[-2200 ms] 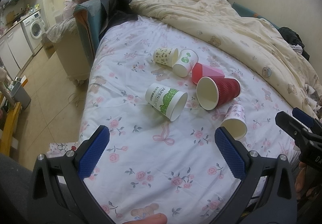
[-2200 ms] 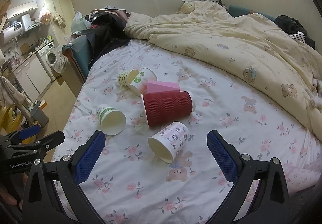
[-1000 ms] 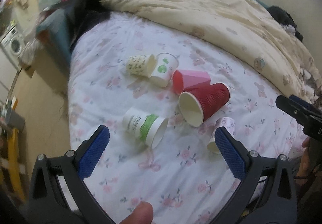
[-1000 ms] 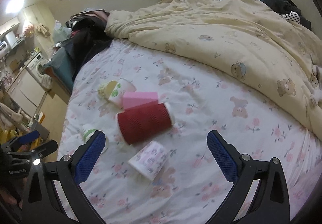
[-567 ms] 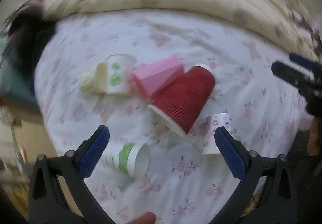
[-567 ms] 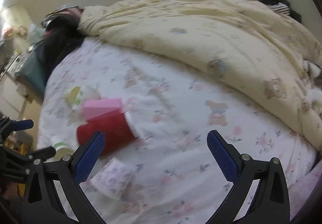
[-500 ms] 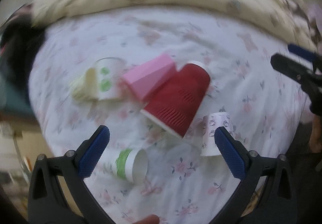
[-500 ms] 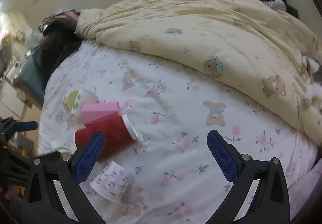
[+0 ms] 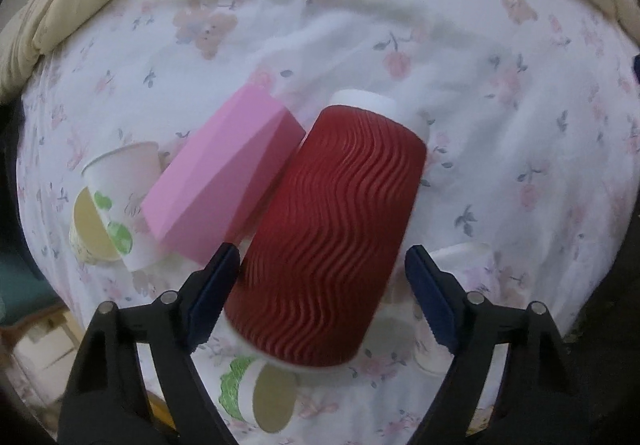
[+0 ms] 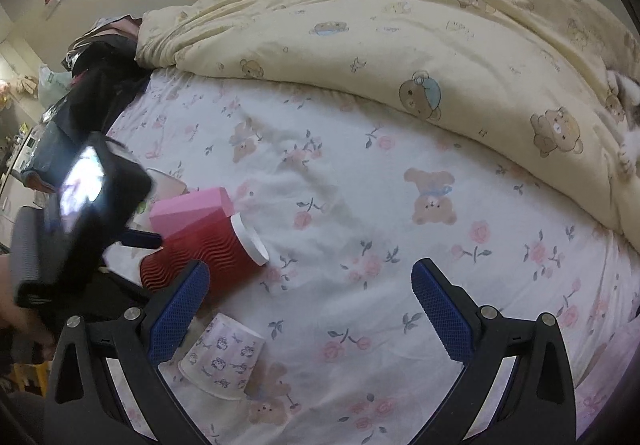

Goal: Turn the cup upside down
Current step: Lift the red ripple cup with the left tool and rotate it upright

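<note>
Floral bed sheet fills both views. At lower centre of the left view, the red ribbed cup lies on its side between the open left tongs, its axis running up-frame; open right tongs hover empty, farther off.

We see the red cup, ribbed in wavy ridges with a white base, lying on its side on the bed, touching the pink cup beside it.
</note>
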Motion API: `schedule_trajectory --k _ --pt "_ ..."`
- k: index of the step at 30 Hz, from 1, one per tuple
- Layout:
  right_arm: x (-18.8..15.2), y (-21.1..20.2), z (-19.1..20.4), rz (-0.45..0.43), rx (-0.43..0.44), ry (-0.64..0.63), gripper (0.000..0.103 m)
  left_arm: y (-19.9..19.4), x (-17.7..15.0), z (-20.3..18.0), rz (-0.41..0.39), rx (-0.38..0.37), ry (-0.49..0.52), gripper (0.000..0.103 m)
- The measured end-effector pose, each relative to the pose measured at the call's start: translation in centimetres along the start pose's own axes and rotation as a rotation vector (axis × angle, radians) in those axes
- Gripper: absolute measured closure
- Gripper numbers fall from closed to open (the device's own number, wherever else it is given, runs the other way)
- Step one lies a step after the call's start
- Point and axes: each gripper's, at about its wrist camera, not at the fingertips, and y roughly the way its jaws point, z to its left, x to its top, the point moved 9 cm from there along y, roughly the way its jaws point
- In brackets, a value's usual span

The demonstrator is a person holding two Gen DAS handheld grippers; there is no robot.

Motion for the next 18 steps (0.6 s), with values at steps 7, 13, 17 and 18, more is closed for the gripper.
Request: schedule_trajectory --k 7,13,17,18 --pt "-0.2 0.3 -0.4 0.016 -0.001 0.028 0.0 0.7 0.5 -0.7 -0.031 0.027 0.043 0.025" --pt "-0.1 0.1 -0.2 0.016 0.017 0.03 0.0 -1.4 -0.3 -1.0 -0.094 -0.017 0.005 0.027" --pt "-0.1 -0.2 0.2 0.015 0.042 0.043 0.0 -4.6 -1.6 0.5 -0.142 -0.055 -0.107 0.027" --pt "-0.2 -0.3 0.3 0.013 0.045 0.04 0.0 -5.2 -2.1 1.0 -0.149 -0.069 -0.154 0.027"
